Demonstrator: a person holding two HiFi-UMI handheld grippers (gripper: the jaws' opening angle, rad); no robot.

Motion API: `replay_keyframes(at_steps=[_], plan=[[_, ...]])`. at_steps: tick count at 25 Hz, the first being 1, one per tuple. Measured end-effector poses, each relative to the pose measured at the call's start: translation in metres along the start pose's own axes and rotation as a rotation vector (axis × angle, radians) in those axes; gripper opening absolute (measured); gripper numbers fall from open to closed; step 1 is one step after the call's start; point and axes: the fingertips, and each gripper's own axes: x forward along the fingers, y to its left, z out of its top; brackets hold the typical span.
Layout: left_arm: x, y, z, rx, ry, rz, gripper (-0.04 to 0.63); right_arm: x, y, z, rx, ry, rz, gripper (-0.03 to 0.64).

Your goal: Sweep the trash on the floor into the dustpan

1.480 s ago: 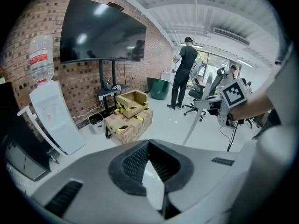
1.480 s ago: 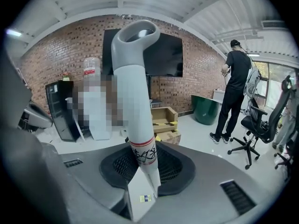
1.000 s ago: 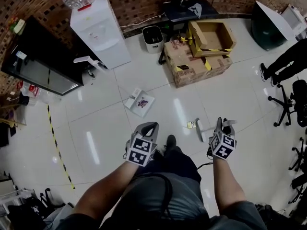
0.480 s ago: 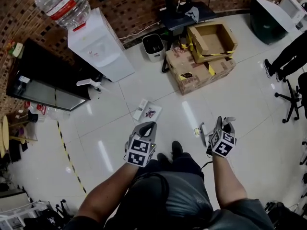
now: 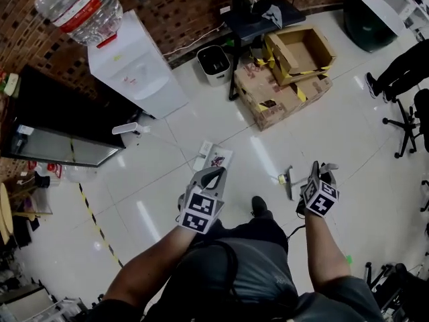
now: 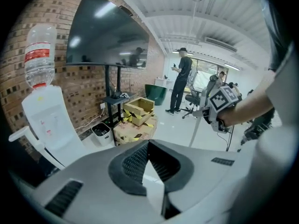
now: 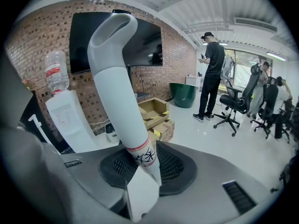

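Two grippers: a person holds one in each hand above a glossy white tiled floor (image 5: 335, 133), seen steeply from overhead.
Left gripper (image 5: 212, 174): pads pressed together at the tips, nothing between them.
Right gripper (image 5: 315, 173): pinching a white handle (image 7: 119, 87), the pads closing on it by a red band and a black scrawl. The handle leans left in the right gripper view and ends in an open loop.
Trash: a flat white wrapper (image 5: 216, 158) with dark print lies on the floor just ahead of the left gripper. A small yellowish scrap (image 5: 282, 178) lies near the right gripper.
Background: a water dispenser (image 5: 137, 69) stands against the brick wall, with a small white bin (image 5: 213, 62) and taped cardboard boxes (image 5: 288, 79) nearby.
Bystander: a person in black (image 7: 212, 78) stands near office chairs (image 7: 238, 104).
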Motion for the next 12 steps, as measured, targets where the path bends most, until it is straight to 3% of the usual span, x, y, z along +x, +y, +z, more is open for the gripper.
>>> replay_keyframes(at_steps=[4,8,12], plan=[[-0.026,0.043,-0.024,0.048,0.016,-0.103,0.008,-0.001,0.056,-0.011,0.008,-0.004,-0.059,0.107],[-0.047,0.094,-0.058,0.117,0.059,-0.125,0.008,0.002,0.114,-0.015,0.013,-0.032,-0.059,0.107],[-0.064,0.129,-0.077,0.109,0.057,-0.142,0.008,-0.001,0.171,-0.021,0.013,-0.035,-0.035,0.107]])
